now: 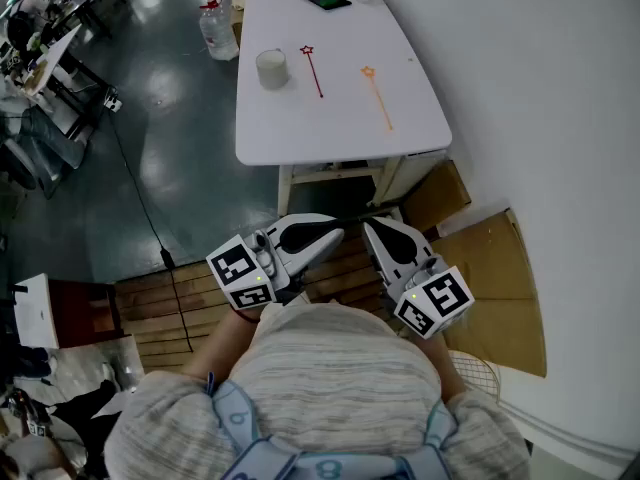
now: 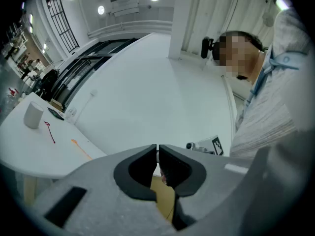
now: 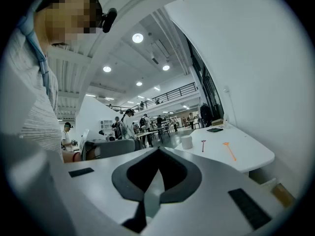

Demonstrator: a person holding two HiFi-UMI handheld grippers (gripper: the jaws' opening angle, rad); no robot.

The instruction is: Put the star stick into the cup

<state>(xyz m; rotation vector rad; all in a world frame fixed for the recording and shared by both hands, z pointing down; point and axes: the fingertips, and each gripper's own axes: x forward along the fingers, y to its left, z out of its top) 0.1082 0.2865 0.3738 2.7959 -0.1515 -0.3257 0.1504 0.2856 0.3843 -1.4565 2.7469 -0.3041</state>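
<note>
Left tongs and right tongs are both pressed together and empty at lower centre, well apart from the white rounded surface at upper centre. The step likely needs a close approach, then spread jaws pinching mid-shaft. The thin red star-topped stick lies flat just right of the white cylindrical cup. A matching orange star-topped stick lies further right.

The grey right gripper has its jaws together, empty. Far off, a white tabletop bears a white cylindrical cup; a red star stick; an orange star stick.
</note>
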